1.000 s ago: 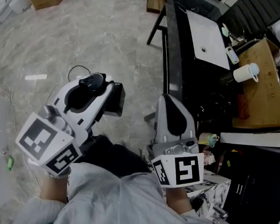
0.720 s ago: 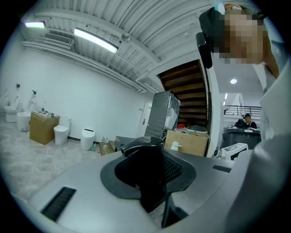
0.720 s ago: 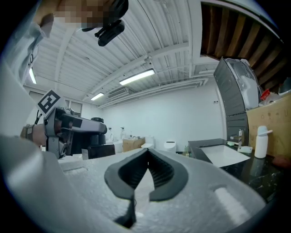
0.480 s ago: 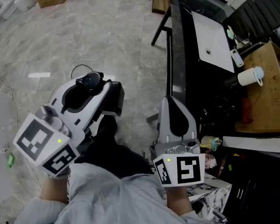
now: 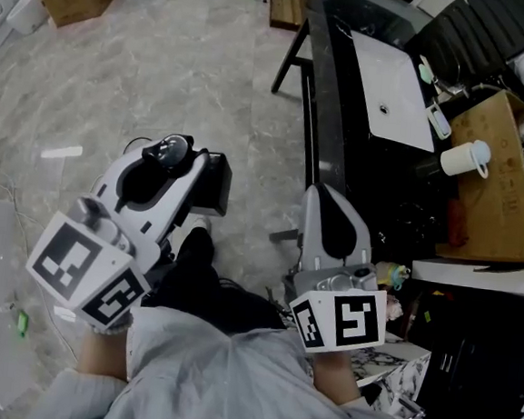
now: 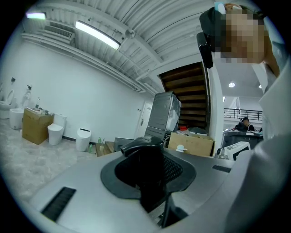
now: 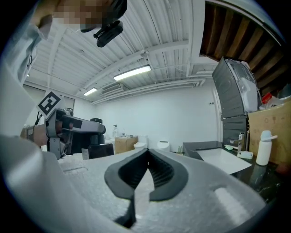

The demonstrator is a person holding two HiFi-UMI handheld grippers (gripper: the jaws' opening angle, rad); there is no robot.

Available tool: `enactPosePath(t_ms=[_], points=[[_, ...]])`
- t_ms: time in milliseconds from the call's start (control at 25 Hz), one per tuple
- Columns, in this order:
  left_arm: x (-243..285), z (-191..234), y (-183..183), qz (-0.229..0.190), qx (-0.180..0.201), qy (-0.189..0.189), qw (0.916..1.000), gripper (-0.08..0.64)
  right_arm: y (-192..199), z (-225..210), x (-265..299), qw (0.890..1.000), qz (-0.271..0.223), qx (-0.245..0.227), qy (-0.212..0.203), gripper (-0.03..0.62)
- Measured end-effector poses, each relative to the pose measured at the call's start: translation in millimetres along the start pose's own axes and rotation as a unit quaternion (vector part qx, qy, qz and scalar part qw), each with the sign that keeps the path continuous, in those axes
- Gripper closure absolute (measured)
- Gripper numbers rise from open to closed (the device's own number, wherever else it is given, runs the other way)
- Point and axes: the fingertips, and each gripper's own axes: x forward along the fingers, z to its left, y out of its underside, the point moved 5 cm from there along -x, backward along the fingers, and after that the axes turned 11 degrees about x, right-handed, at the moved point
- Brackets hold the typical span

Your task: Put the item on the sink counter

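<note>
Left claw [image 5: 186,161]: clenched on the black item [image 5: 170,149]. In the left gripper view the item is seen wedged between the pads, with its rounded head standing above the tips. Its long axis is judged roughly upright, while the claw itself is held about level.

Right claw [image 5: 318,193]: pressed together with the tips meeting. Nothing is seen between them.

Position of item: it is carried over the floor [image 5: 166,59], well apart from the sink counter [image 5: 324,100] and not yet above it.

Key relation: the counter lies ahead and to the right of the left claw. Its long left edge runs away from the person, and the white basin [image 5: 396,79] is set toward the far end. The right claw is placed between the left claw and the counter's near left corner, so it is the nearer one, but it is empty.

Judgement: the item must be taken forward and rightward across the left edge. The bare strip along that edge, beside the basin, is judged the likeliest place. The right side is crowded by a cardboard box [image 5: 493,170] and a white cup [image 5: 462,158]. The right claw may need to be kept out of the path.
</note>
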Motion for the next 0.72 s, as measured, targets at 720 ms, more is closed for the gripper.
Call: enactPosePath(t_ms=[720], points=[[73.8, 156.0, -28.4, -0.011, 0.008, 0.021, 0.9997, 0.462, -28.1, 14.8, 158.7, 1.000, -0.008, -0.014, 0.026, 0.595]])
